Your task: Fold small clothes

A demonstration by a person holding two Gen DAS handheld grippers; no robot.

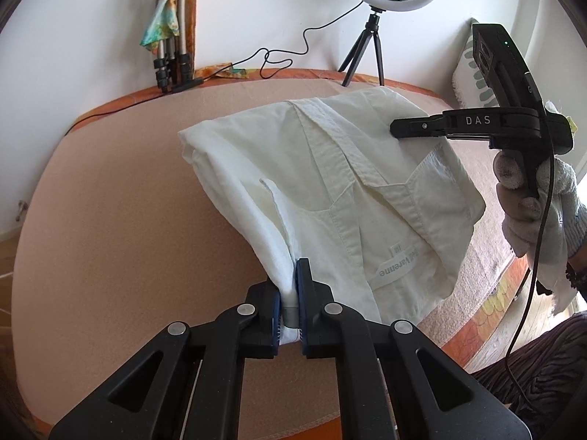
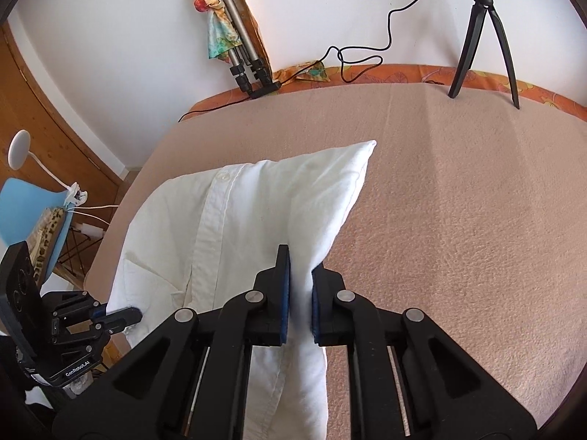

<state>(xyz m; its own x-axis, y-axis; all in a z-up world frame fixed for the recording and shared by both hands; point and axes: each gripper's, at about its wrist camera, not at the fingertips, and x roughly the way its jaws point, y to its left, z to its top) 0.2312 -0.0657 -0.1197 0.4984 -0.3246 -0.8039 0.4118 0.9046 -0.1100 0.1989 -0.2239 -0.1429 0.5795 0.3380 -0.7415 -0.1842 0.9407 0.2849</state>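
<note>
A small white button shirt (image 1: 330, 183) with collar and label is lifted off the pink blanket (image 1: 128, 220). My left gripper (image 1: 290, 293) is shut on a fold of the shirt at its near edge. My right gripper (image 2: 301, 289) is shut on another fold of the same shirt (image 2: 238, 227), which hangs between the two grippers. In the left wrist view the right gripper (image 1: 400, 126) shows at the shirt's far right side, held by a gloved hand. In the right wrist view the left gripper (image 2: 128, 317) shows at the shirt's lower left corner.
A ring light on a small black tripod (image 1: 361, 58) stands at the blanket's far edge, with a black cable (image 1: 279, 58) trailing left. A folded tripod (image 1: 176, 62) leans on the wall. A blue chair (image 2: 33, 212) stands left of the bed.
</note>
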